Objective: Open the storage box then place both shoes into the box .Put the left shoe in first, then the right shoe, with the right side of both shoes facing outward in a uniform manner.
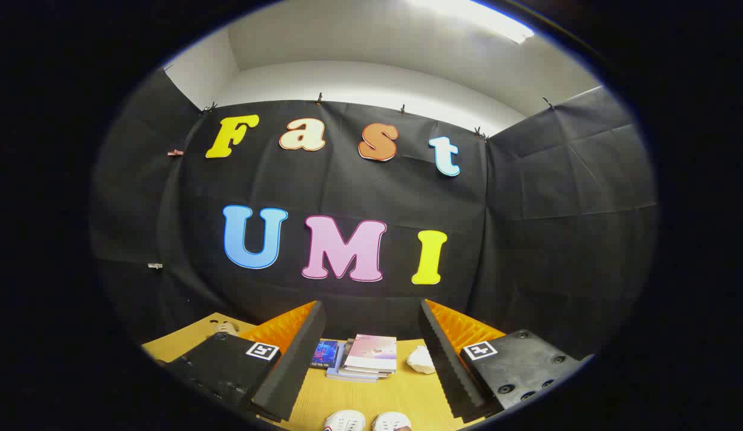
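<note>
Gripper view. Claw (pixel 371 365) held high and level, its two fingers spread wide apart with nothing between the pads; open gap, no contact with any object. Each finger (pixel 290 365) is a flat wedge with a ribbed, saw-toothed inner face and a square printed marker on the block behind it.

Hard to make out: the shoes (pixel 366 421) sit between the fingers at the near side, below the tips. Just the toe ends show, the rest cut off. They look white with rounded toe caps and lacing; the two lie side by side, nearly touching. Which is left and which is right cannot be told. A small light-coloured object (pixel 226 327) lies beyond the left finger's block on the table, partly hidden; its identity is unclear.

Table (pixel 371 398): pale wood-grain surface, smooth, visible between the fingers and to the left of the claw.

Ahead of the fingertips, between them: a stack of books (pixel 366 357), thin flat volumes, the top cover pinkish and glossy. Just beside the stack, toward the left finger, a darker blue book (pixel 324 353) lies flat. Toward the right finger, a small white crumpled lump (pixel 421 360), irregular in shape, material uncertain.

Beyond: black cloth wall (pixel 557 209), creased in square folds, clipped along its top edge.
</note>
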Demonstrator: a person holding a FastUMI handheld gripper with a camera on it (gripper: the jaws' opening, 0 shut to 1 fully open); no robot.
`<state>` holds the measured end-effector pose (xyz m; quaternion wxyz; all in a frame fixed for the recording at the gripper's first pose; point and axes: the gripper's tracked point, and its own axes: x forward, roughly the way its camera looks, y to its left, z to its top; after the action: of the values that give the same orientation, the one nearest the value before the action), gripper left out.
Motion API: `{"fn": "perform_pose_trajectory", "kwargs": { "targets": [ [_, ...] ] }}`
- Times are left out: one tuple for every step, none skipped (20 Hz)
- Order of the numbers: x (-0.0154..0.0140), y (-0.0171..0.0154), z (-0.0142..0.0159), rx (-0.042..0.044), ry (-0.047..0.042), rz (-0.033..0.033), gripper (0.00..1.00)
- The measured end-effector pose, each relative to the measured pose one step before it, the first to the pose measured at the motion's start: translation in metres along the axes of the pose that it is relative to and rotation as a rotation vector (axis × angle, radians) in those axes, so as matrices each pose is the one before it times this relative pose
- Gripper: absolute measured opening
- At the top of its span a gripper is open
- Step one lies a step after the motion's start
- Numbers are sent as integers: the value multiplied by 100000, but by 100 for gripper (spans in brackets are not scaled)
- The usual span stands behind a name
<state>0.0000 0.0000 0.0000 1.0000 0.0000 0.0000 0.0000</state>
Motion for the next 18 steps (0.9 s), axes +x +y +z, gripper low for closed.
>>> {"fn": "perform_pose_trajectory", "kwargs": {
  "targets": [
    [2,-119,-124,-82,165,-59,95],
    [-9,161,-49,173,-59,115,95],
    [10,45,-91,171,27,65,95],
    [168,67,-41,26,106,177,95],
    [51,100,-1,-35,-302,-3,95],
    [-73,27,4,232,-180,-43,95],
    [9,28,142,689,-439,74,95],
    [100,59,40,686,55,130,95],
    [94,27,-36,168,-51,50,95],
    [206,53,-71,-396,53,-84,95],
    [101,26,-48,-701,35,201,95],
    [-14,7,-45,-624,13,10,95],
    [5,-71,67,-311,-201,65,95],
    [-36,-76,-3,-151,-95,-79,95],
    [-24,-38,-63,-59,136,-72,95],
    [96,81,-155,30,368,60,95],
    [-33,86,-147,-74,633,102,95],
    [-34,98,-122,-86,408,433,95]
  ]
}}
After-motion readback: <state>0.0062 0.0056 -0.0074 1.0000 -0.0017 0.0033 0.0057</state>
